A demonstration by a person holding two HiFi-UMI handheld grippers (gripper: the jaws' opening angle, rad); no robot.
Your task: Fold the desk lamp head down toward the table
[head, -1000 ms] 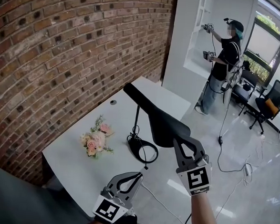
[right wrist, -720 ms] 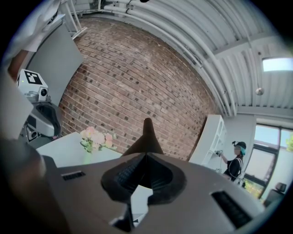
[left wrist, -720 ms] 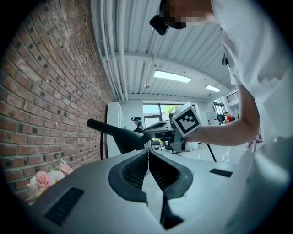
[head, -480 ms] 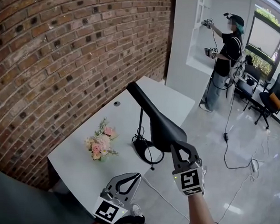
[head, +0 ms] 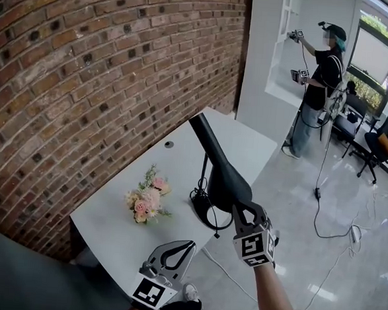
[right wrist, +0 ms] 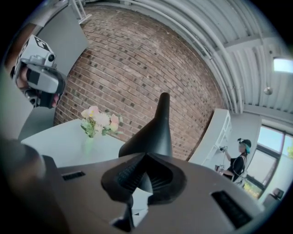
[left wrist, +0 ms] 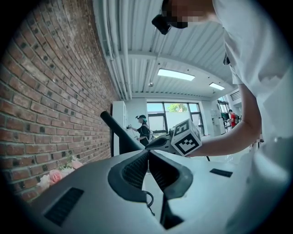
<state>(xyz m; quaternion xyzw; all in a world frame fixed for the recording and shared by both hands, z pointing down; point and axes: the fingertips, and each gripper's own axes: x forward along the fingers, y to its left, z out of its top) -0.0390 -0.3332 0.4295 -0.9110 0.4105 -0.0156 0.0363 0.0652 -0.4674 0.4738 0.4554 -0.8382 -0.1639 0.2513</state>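
**Lamp head gripped at its rim, fold not yet made**

The black lamp head (head: 216, 162) hangs on a slant over the white counter (head: 109, 224). Its narrow end is up and far, toward the brick wall (head: 87, 77), and its wide end is low on the near right. It sits on a thin stem (head: 204, 175) rising from a ring base (head: 210, 212) that rests on the counter, and the head is well clear of the surface. I judge the task is at its start: the grip looks taken, and the whole downward swing toward the counter remains.

The right gripper (head: 239, 206) is at the wide end. Its fingers (right wrist: 130, 176) are drawn together, and the rim of the head seems nipped between their tips. The left gripper (head: 192, 243) hangs low and near, apart from the lamp. Its fingers (left wrist: 132, 171) are pressed tip to tip with nothing between them.

A small bunch of pink and cream flowers (head: 148, 197) lies on the counter to the left of the base. A person (head: 322, 74) stands far off on the right beside a white shelf unit.

No brand, label or readable word shows on the lamp, the counter or the wall. The only print is the black-and-white square marker on each gripper's cube (head: 252, 244), and it spells nothing.
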